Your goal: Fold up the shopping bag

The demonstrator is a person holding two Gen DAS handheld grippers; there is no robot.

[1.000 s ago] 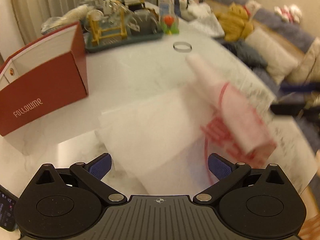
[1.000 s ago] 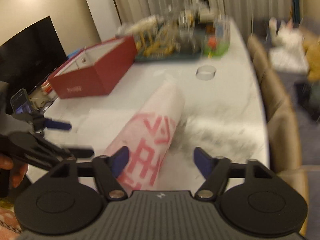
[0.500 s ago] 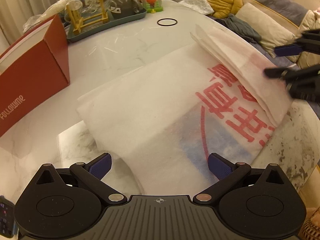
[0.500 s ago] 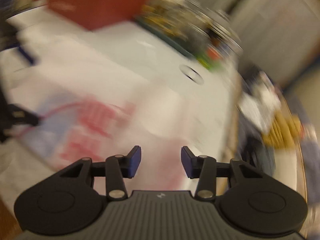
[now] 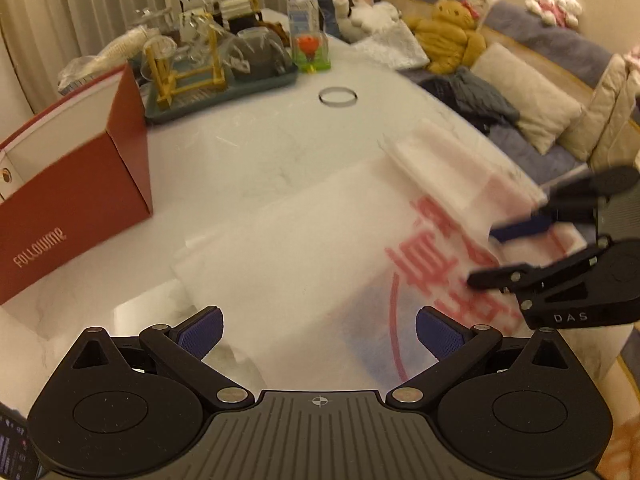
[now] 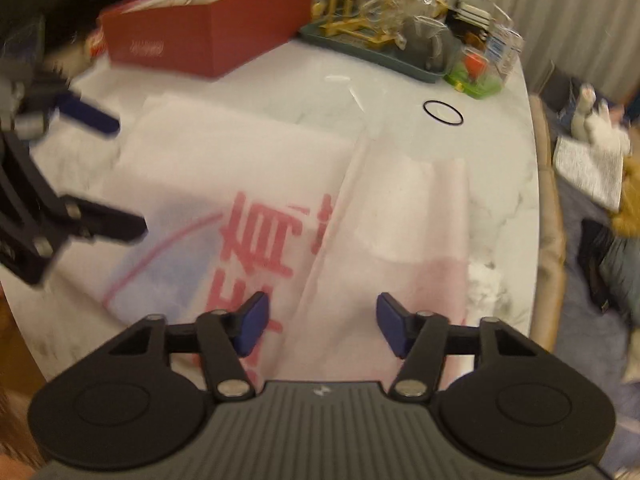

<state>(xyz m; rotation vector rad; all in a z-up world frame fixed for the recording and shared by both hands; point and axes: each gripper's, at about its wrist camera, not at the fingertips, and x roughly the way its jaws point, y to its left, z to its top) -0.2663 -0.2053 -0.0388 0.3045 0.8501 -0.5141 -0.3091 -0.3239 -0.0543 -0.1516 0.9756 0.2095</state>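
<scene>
Right hand-held gripper (image 6: 320, 326) has come down over the shopping bag (image 5: 320, 248) from where it carried the folded-over flap a second ago; its jaws are closing, about half apart, with the flap's fabric lying under and between the blue pads, which do not press on it. That flap now rests flat across the bag's right side, so I judge the first lengthwise fold laid and the next fold still to come. Left hand-held gripper (image 5: 318, 334) hovers wide apart over the bag's near edge, gripping nothing. Spread on the white desk (image 5: 248, 136), the bag lies in front of both. Counted: two hand-held grippers, one bag, one red box (image 5: 76, 196), one black ring (image 5: 337, 97), one tray (image 5: 224, 94) of glassware.
</scene>
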